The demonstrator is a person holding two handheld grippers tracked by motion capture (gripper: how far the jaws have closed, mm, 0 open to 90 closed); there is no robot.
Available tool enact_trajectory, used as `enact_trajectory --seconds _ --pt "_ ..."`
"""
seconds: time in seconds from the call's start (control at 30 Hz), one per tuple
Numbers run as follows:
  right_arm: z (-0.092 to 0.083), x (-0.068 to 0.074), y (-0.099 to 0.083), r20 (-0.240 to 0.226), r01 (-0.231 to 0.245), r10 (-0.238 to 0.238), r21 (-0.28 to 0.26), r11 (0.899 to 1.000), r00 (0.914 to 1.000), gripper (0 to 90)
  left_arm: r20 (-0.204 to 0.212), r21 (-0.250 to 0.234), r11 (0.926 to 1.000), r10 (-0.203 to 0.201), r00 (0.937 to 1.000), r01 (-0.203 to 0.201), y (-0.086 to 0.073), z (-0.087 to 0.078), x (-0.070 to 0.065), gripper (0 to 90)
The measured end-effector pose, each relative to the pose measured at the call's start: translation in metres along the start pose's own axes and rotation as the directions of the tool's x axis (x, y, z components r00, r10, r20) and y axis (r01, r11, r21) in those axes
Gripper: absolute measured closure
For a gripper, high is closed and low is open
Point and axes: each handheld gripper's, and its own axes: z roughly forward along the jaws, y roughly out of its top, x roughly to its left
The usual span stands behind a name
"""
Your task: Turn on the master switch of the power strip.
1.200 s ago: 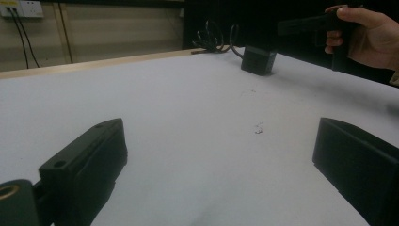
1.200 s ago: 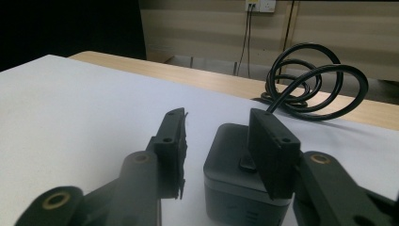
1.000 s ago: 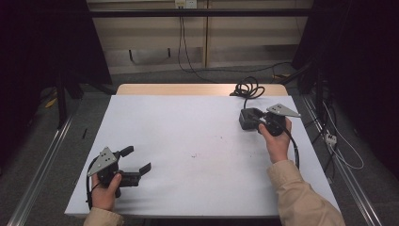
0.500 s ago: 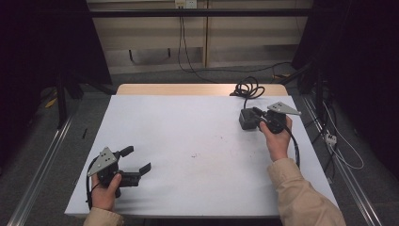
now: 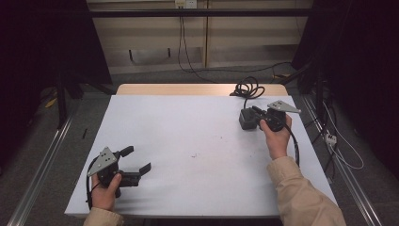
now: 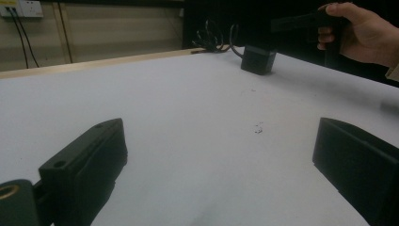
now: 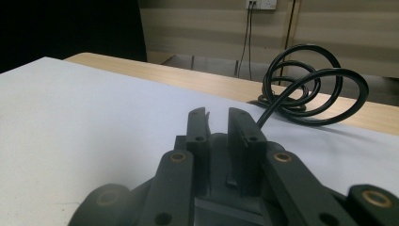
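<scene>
Right tongs (image 5: 256, 120), jaws just narrowing, sat over adapter (image 5: 246, 118) at far right of counter (image 5: 188, 127), grip unconfirmed, lift pending; left tongs (image 5: 139, 161) stood wide apart, idle near front.

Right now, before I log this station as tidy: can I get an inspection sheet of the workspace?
Surface: white table, wooden strip at far edge.
Job's things: black adapter, far right.
Clutter: small dark specks mid-table.
Grippers: left gripper open, holding nothing; right gripper at the adapter, jaws just closing to a narrow gap, grip unclear.
Cables: coiled cable behind the adapter.
Surroundings: wall sockets; floor leads at right.
</scene>
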Motion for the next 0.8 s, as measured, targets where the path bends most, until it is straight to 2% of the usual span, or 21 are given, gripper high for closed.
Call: enact_trajectory --seconds 0.33,0.8 --pt "0.003 -0.005 0.002 0.006 -0.004 0.004 -0.001 1.000 1.0000 81.2 0.002 0.000 1.0000 0.000 1.0000 0.000 0.000 0.000 0.000 3.2" --pt "0.005 -0.014 -0.001 0.030 -0.008 0.008 0.012 1.000 0.9995 88.6 0.000 -0.007 1.0000 0.000 1.0000 0.000 0.000 0.000 -0.001 3.1"
